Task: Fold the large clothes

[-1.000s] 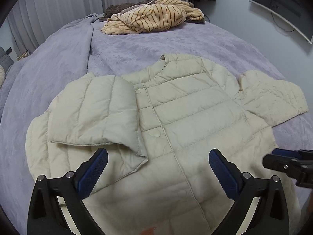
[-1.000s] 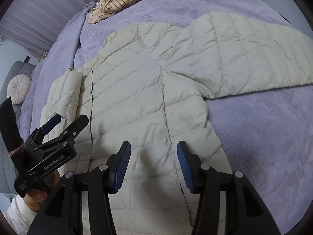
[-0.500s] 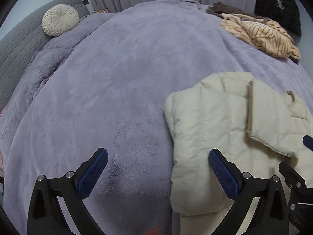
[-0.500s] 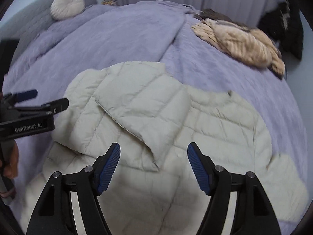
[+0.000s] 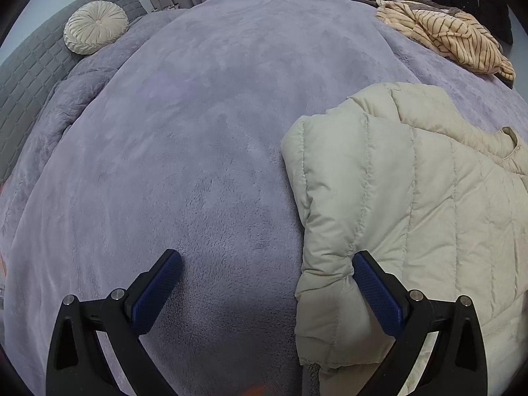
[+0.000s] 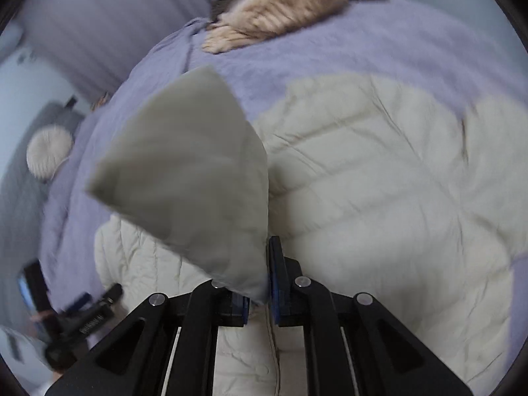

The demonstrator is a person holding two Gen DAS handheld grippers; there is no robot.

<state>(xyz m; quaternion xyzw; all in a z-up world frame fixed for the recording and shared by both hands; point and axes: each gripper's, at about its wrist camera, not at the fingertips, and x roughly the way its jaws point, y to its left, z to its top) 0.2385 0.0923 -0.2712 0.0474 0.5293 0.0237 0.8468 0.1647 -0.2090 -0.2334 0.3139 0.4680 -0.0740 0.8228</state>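
A lifted flap of the cream quilted puffer jacket [image 6: 379, 178] is pinched by the right gripper [image 6: 257, 297]; the left gripper [image 5: 264, 283] is spread wide over plush lavender bedding [image 5: 198, 132].

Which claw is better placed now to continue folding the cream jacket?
Probably the right claw: it is shut on a lifted part of the cream quilted puffer jacket. The left claw is open at the jacket's edge.
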